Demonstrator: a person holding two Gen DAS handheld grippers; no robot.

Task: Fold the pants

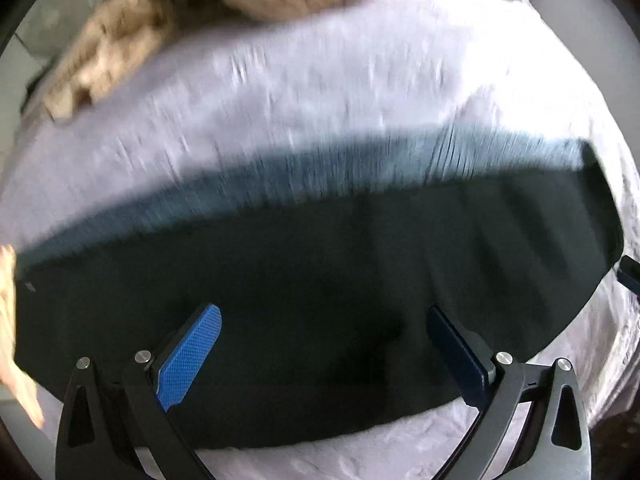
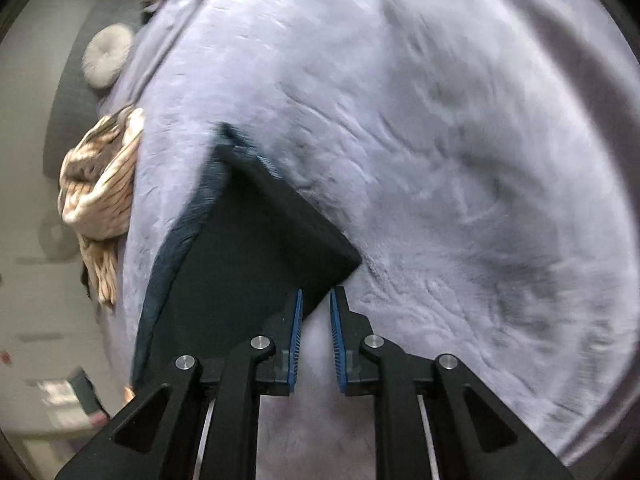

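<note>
Pants (image 1: pixel 320 280), dark, folded into long flat band, lie on lavender plush blanket (image 1: pixel 300 92) covering bed. Left gripper (image 1: pixel 324 344) above pants, fingers (image 1: pixel 188 360) spread wide, nothing between them, blue pads visible. Right gripper (image 2: pixel 316 320) at pants' near corner (image 2: pixel 248 248), fingers nearly together with narrow gap; pads flank corner's edge, no clear pinch on cloth. Beige striped cloth (image 2: pixel 100 200) bunched at blanket's left edge. Left view motion-blurred.

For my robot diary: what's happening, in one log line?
pants: folded, on blanket | left gripper: open | right gripper: nearly shut, empty
</note>
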